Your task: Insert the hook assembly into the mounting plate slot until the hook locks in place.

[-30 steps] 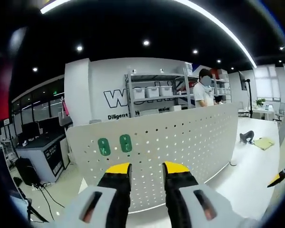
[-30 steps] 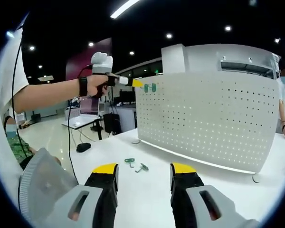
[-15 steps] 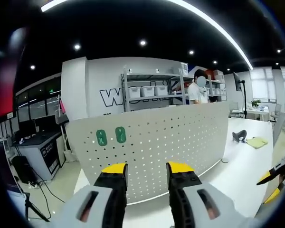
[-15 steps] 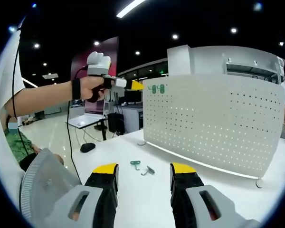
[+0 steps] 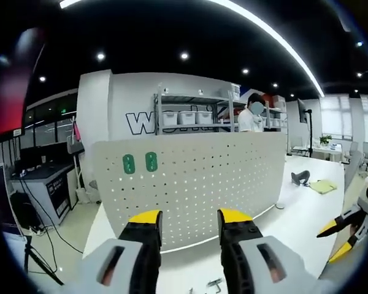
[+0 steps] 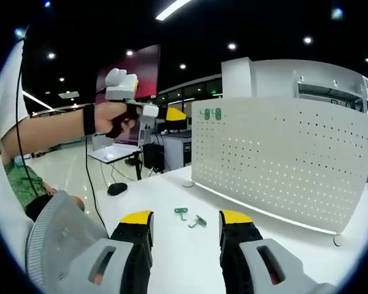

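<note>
Your left gripper [image 5: 184,223] faces the white pegboard [image 5: 196,184] head-on, fingers apart and empty; two green hooks [image 5: 140,163] sit upright side by side near its upper left corner. A small metal piece [image 5: 214,284] lies on the tabletop [image 5: 306,214] between the fingers. Your right gripper [image 6: 185,223], also open and empty, sees two loose hooks [image 6: 190,217] lying flat on the tabletop before the pegboard, just beside each other, long axes roughly crosswise. There your hand [image 6: 107,116] holds the left gripper level, pointing at the board's top corner.
</note>
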